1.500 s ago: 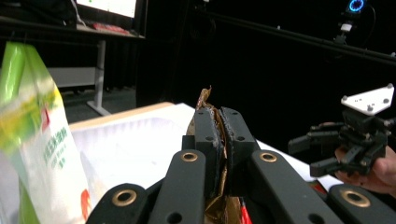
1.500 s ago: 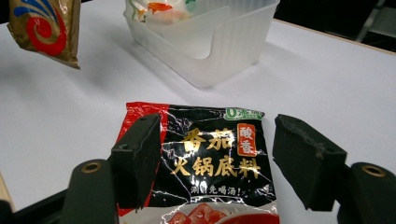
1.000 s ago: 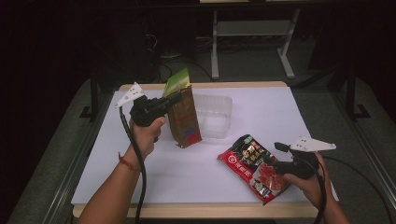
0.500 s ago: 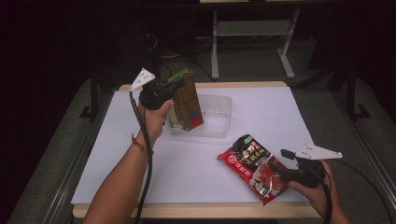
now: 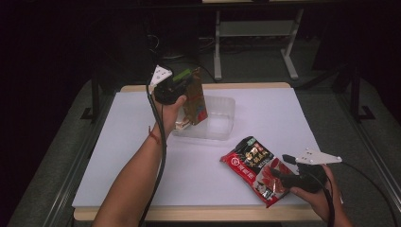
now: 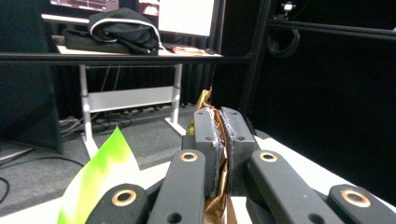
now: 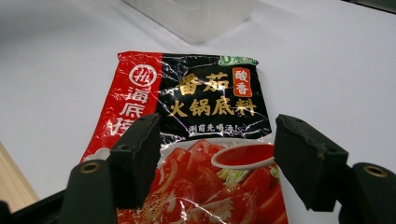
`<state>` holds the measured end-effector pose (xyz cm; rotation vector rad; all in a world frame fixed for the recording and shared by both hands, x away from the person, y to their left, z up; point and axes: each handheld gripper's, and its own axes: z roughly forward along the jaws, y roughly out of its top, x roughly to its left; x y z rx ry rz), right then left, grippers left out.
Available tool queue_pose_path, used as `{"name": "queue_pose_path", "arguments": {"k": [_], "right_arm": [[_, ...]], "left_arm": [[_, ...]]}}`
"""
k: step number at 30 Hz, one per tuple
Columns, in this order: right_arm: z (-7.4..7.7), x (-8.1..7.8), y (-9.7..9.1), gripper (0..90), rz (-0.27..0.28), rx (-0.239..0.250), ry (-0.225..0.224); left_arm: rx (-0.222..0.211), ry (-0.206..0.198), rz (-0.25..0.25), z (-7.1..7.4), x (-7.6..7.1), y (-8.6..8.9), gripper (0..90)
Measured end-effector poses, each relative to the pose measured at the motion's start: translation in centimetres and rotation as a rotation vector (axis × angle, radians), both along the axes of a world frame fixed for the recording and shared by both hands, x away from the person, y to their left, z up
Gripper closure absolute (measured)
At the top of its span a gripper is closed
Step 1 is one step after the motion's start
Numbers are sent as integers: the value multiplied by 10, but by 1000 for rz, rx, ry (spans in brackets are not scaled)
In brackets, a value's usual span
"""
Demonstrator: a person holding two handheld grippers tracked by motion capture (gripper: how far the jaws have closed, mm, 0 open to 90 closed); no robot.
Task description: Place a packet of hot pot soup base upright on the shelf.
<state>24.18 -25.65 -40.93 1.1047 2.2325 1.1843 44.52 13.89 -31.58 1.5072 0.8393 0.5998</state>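
A tall brown-and-gold packet (image 5: 196, 101) with a green top hangs upright over a clear plastic container (image 5: 222, 118) at the back of the white table (image 5: 265, 109). My left gripper (image 5: 185, 81) is shut on its top edge. In the left gripper view the gold foil (image 6: 219, 144) is pinched between the jaws of the left gripper (image 6: 219, 116), and a green flap (image 6: 100, 182) shows at lower left. A red-and-black sauce packet (image 5: 253, 165) lies flat at the front right. My right gripper (image 5: 280, 166) is open at its near end. In the right gripper view the right gripper (image 7: 217, 154) straddles the sauce packet (image 7: 210, 107) with its jaws apart.
The clear container (image 7: 196, 14) lies just beyond the sauce packet. The wooden table edge (image 5: 198, 213) runs along the front. A white-framed desk (image 6: 130, 93) and cables stand on the dark floor behind the table.
My left hand has carried the brown packet away from me and to the right, so that it now hangs over the container. The right gripper has drawn back slightly from the sauce packet.
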Motion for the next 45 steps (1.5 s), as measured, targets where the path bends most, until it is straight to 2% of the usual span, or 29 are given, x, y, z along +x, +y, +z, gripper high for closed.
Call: {"name": "queue_pose_path", "arguments": {"k": [4,8,12,18,20,28,30,31,33,35,39,40,42,45], "right_arm": [[0,1,0,310,3,4,1],[0,1,0,310,3,7,1],[0,1,0,310,7,6,0],[0,1,0,310,6,6,-2],[1,1,0,311,7,4,-3],[1,2,1,311,10,3,-1],[1,2,2,310,10,4,0],[1,2,2,311,11,3,0],[1,2,2,311,12,2,0],[1,2,3,311,11,1,1],[1,3,3,311,15,0,-2],[1,3,3,311,16,1,-1],[0,4,3,311,14,0,3],[0,4,4,311,13,-1,5]], "left_arm": [[74,-29,36,-3,4,-12,860],[38,2,27,-14,8,-18,858],[43,12,13,-25,8,-23,855],[43,35,-5,-39,7,-19,853],[23,44,-28,-41,6,-16,849],[19,16,-94,-43,-5,-10,819],[27,17,-107,-43,-8,-9,803],[44,15,-117,-45,-9,-9,799],[56,-3,-118,-47,-12,-8,796],[49,11,-124,-48,-13,-5,792],[51,4,-133,-51,-16,2,732],[48,4,-146,-51,-16,3,706],[42,1,-202,-52,-17,7,707],[81,-15,-212,-52,-21,11,650]]}}
